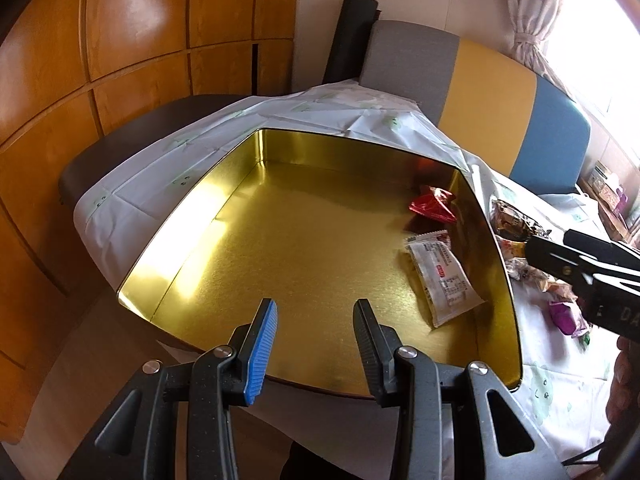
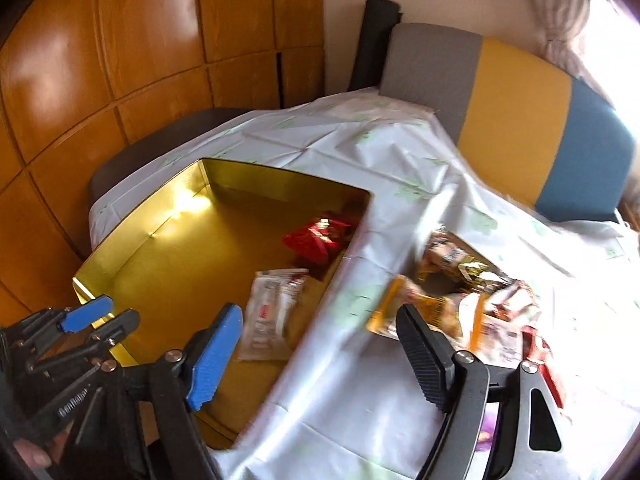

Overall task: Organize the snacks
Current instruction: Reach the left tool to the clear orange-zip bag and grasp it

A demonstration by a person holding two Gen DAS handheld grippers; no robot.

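Fingers [image 2: 424, 364] wide on both my grippers, holding nothing; blurred orange packet [image 2: 390, 312] looks light and crinkly, so I'd pinch its middle.

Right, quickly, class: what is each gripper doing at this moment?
Left gripper: open, holding nothing, over the gold tin.
Right gripper: open, empty, above the tablecloth near the loose snacks.

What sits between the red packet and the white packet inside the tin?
Nothing: bare gold floor of the tin separates the red packet and white packet, clearest in the left wrist view.
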